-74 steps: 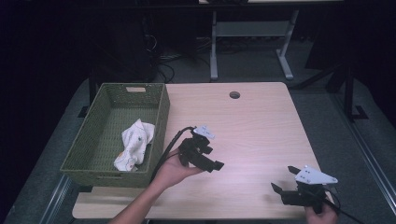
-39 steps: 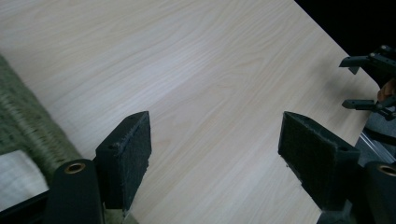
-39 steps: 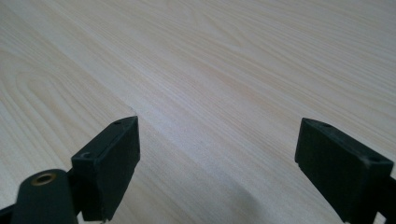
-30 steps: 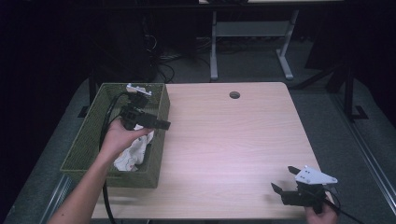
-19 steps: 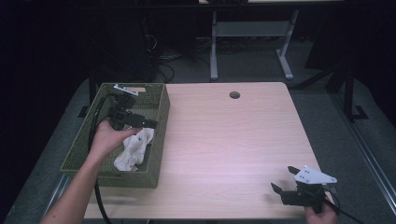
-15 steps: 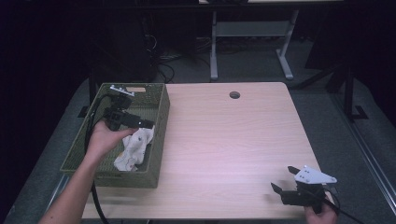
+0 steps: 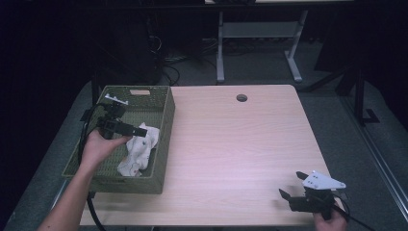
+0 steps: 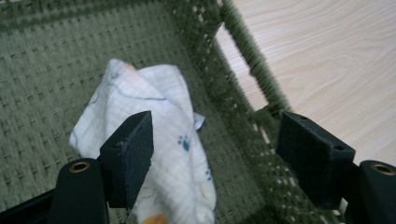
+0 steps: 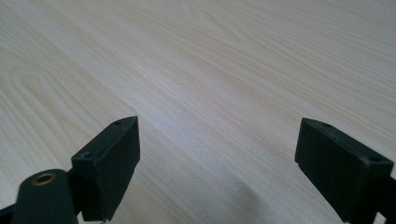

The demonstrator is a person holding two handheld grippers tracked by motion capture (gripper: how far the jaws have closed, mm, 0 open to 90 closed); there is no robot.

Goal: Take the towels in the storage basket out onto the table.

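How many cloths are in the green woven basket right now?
1. A crumpled white printed cloth lies in the green woven basket, toward its table-side wall, just below the open left gripper. Another could hide beneath it, though none shows.

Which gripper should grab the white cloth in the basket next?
Left. The left gripper hangs open inside the green basket, right over the white cloth. The right gripper sits open at the table's near right corner, far from it.
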